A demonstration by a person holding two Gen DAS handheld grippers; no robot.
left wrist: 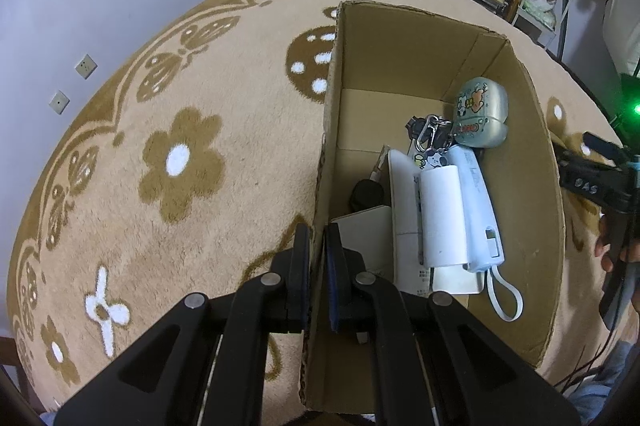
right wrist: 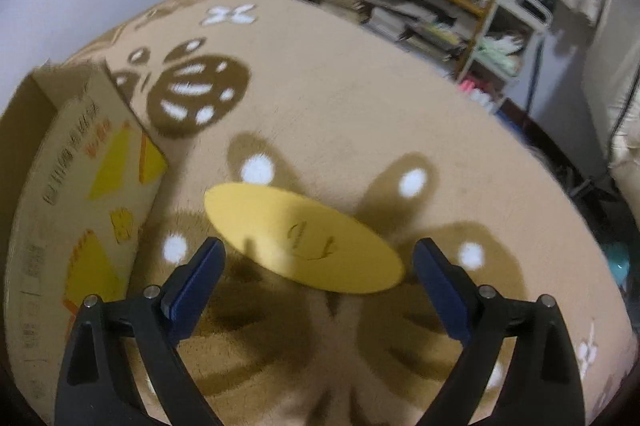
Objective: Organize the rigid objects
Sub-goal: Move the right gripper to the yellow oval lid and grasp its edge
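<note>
In the right wrist view, the right gripper (right wrist: pixel 316 262) is seen with its jaws spread wide and nothing held; the yellow oval disc (right wrist: pixel 304 238) lies flat on the patterned rug (right wrist: pixel 360 97) just ahead of them, between the blue pads (right wrist: pixel 196 282). The disc's long axis runs from the upper left, near the box, to the lower right of that view, so it lies skewed across the jaw opening, not square to it. A thin, flat piece sunk in pile is judged hard to pinch: the pads could slide over its top face, or only one rim could be caught and the disc flipped or pushed away. The view is blurred, so contact cannot be judged.

In the left wrist view, the left gripper (left wrist: pixel 318 266) is closed on the near left wall of the cardboard box (left wrist: pixel 400 57), one jaw outside and one inside. If that hold were loosened or pulled sideways, the box is judged likely to slide or tip on the soft rug.

Farther in, the box holds a white roll (left wrist: pixel 442 218) and a pale blue device (left wrist: pixel 476 209) lying lengthwise, away from the camera, with keys (left wrist: pixel 430 133) and a small mint case (left wrist: pixel 482 111) beyond. The left part of the box floor is bare, so room remains for the disc.
</note>
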